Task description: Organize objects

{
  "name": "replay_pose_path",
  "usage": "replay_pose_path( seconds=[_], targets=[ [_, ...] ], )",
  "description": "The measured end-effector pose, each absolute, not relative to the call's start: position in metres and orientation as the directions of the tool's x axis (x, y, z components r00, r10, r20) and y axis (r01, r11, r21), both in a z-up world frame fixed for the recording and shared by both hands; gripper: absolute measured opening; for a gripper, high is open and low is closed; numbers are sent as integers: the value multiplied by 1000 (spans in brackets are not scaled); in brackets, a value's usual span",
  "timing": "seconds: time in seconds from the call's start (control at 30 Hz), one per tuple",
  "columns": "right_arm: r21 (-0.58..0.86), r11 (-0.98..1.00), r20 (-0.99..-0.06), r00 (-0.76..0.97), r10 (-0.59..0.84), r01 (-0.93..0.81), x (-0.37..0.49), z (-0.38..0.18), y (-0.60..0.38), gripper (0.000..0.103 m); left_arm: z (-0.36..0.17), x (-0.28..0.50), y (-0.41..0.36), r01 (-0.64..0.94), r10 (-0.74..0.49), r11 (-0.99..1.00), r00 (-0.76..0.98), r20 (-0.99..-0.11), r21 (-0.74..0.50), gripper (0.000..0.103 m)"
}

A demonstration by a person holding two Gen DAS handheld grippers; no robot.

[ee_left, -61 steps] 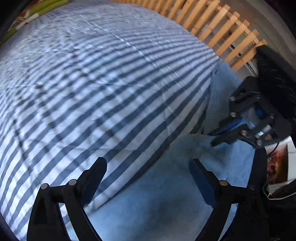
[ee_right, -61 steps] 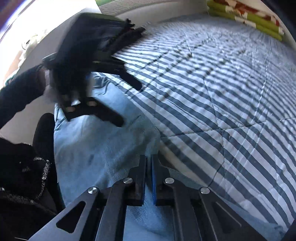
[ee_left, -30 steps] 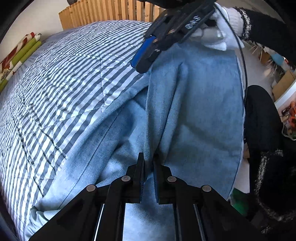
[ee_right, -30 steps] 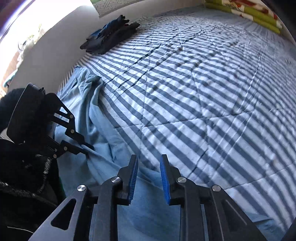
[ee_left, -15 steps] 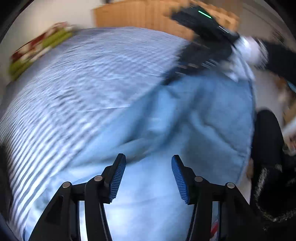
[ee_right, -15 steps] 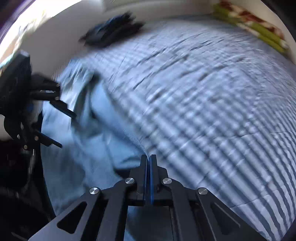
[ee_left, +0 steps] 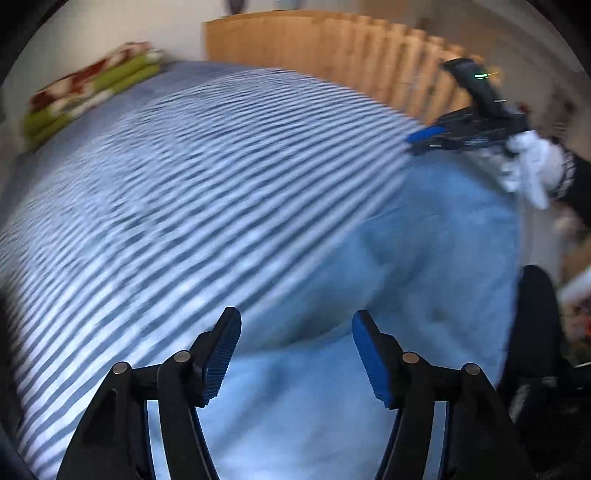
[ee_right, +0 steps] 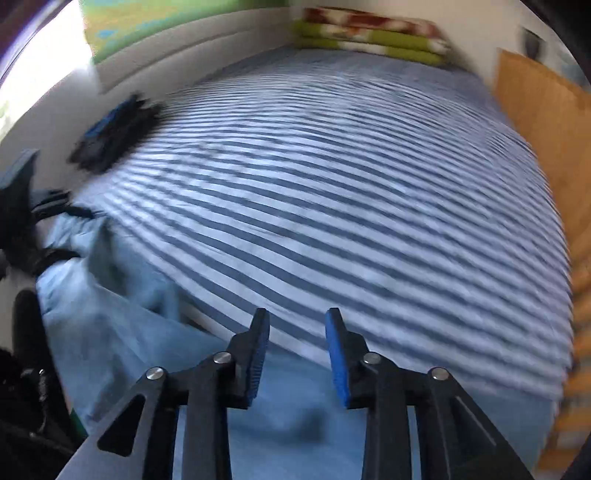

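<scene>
We get bright daylight in both views, strongest as a blown-out glare up and to the left of the right gripper [ee_right: 297, 325]. Motion blur smears the striped bedcover [ee_right: 332, 206] ahead of both grippers, while the gripper fingers [ee_left: 223, 347] themselves stay sharp. Fisheye distortion bulges the bed and darkens the corners. The folded blanket [ee_left: 88, 88] far ahead is soft.

A bed under a blue-and-white striped quilt [ee_right: 351, 206] fills both views. A folded green, red and white blanket [ee_right: 373, 33] lies at its far end against the wall. A wooden slatted screen [ee_left: 332, 51] stands along one side of the bed. A green picture [ee_right: 159, 18] hangs on the white wall opposite.
</scene>
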State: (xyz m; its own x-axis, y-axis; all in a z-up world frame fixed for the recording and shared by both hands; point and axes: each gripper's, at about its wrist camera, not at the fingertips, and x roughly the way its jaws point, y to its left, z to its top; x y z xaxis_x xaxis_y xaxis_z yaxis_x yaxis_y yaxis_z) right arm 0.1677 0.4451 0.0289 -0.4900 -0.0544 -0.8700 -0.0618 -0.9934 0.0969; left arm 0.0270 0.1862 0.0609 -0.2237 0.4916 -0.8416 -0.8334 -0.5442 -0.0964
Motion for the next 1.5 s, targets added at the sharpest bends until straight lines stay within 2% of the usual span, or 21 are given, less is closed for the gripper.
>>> replay_pose_path(
  seconds=[0.13, 0.27, 0.37, 0.53, 0.6, 0.73, 0.9, 1.13, 1.3, 1.4, 1.5],
  targets=[
    [12, -947, -873, -465, 147, -322, 218, 25, 503, 29, 49, 36, 220, -870, 493, -484, -179, -851, -98, 66],
    [10, -848, -871, -421, 253, -530, 282, 21, 555, 33, 30, 38, 237, -876, 448, -473, -153, -881, -89, 66],
    [23, -819, -877, -405, 259, -573, 316, 13, 571, 34, 19, 36, 237, -870, 437, -480, -129, -890, -109, 66],
    [21, -817, -868, -416, 271, -576, 317, 7, 590, 36, 6, 27, 242, -871, 417, -480, -120, -901, -106, 66],
    [5, -825, -867, -414, 278, -565, 305, 5, 600, 37, 5, 30, 244, -877, 416, -468, -112, -903, -106, 63],
    [-104, -849, -863, -376, 336, -519, 280, -7, 615, 53, 0, 31, 250, -885, 399, -457, -112, -910, -91, 63],
    [-74, -863, -861, -405, 308, -500, 272, -21, 632, 53, -3, 31, 253, -885, 388, -456, -103, -916, -94, 63],
    [-47, -881, -848, -447, 284, -470, 271, -29, 629, 45, -7, 29, 256, -888, 384, -450, -94, -919, -97, 63],
    [-216, -870, -799, -432, 418, -444, 268, -23, 602, 28, -7, 29, 255, -888, 386, -450, -97, -917, -95, 63],
    [-274, -862, -787, -417, 456, -426, 267, -23, 595, 27, -8, 29, 255, -888, 387, -450, -100, -917, -93, 63],
    [-236, -870, -797, -426, 428, -433, 265, -24, 605, 30, -8, 28, 255, -886, 388, -453, -102, -916, -94, 63]
  ],
)
